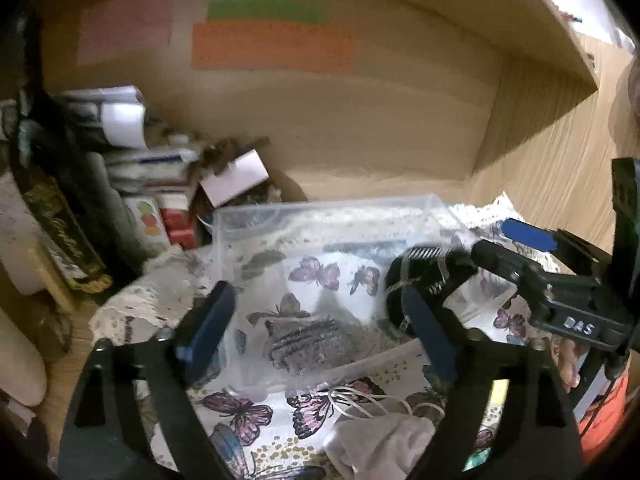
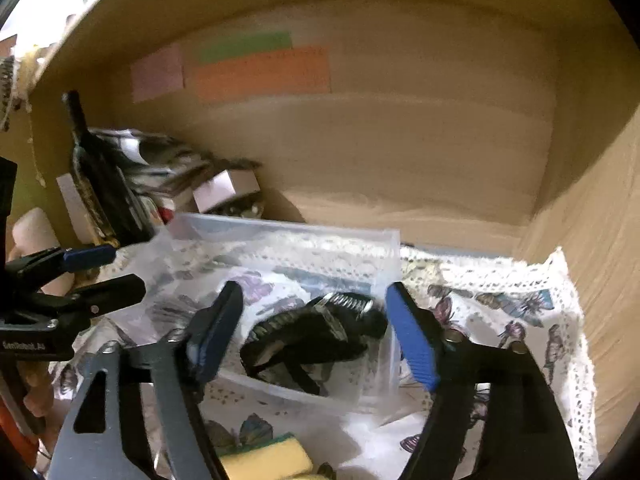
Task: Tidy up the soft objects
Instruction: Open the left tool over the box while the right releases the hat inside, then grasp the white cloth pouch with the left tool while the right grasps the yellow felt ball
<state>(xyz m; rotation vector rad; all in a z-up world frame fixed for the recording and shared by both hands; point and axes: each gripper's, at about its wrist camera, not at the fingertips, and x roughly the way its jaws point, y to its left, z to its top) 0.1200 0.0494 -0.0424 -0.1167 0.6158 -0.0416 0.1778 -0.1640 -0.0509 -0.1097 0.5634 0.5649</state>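
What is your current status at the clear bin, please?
Left hand-held gripper open, right hand-held gripper open, both empty. Black strappy elastic item lying in the clear plastic bin. Yellow sponge below, outside the bin.

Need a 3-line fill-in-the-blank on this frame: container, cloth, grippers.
The clear plastic container holds a ____ strappy item with a metal spring.
The white lace-edged cloth under it is printed with ____.
The left gripper and right gripper both have their jaws ____.

Missing: black; butterflies; open
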